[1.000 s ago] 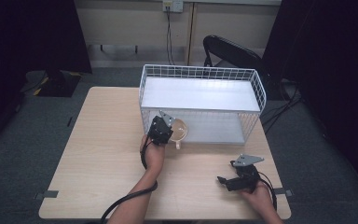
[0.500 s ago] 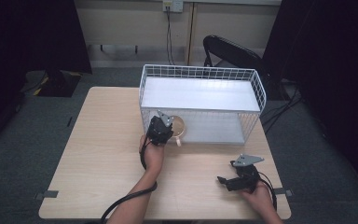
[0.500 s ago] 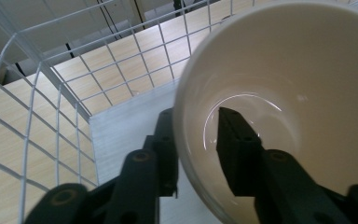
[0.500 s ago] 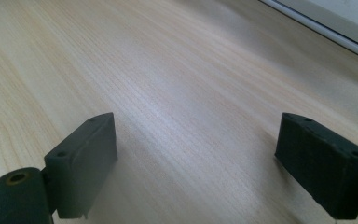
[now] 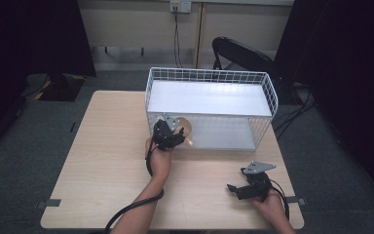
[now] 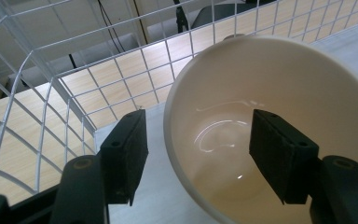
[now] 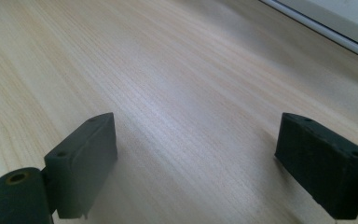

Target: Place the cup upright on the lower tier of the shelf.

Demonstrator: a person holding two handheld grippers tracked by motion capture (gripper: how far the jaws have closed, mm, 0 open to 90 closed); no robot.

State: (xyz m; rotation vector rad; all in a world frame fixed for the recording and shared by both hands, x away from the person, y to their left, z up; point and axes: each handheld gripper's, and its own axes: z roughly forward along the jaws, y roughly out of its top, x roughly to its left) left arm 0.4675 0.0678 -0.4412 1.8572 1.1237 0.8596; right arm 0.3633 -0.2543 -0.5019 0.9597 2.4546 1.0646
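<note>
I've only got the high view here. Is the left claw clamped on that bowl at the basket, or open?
Observer: Open. The left claw has just been opening; the rim of the bowl stands between its pads, with the outer pad clear of it.
Operator: Where does the bowl rest?
Observer: On the white floor inside the wire basket.
Operator: And the right claw?
Observer: The right claw is open, with nothing between its pads, just bare table under it.

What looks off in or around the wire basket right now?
Nothing spilled or damaged. The white bowl sits at the basket front, and the left tongs straddle its rim, their jaws just opened, one pad inside and one outside with a gap. The right tongs lie open on the table.
</note>
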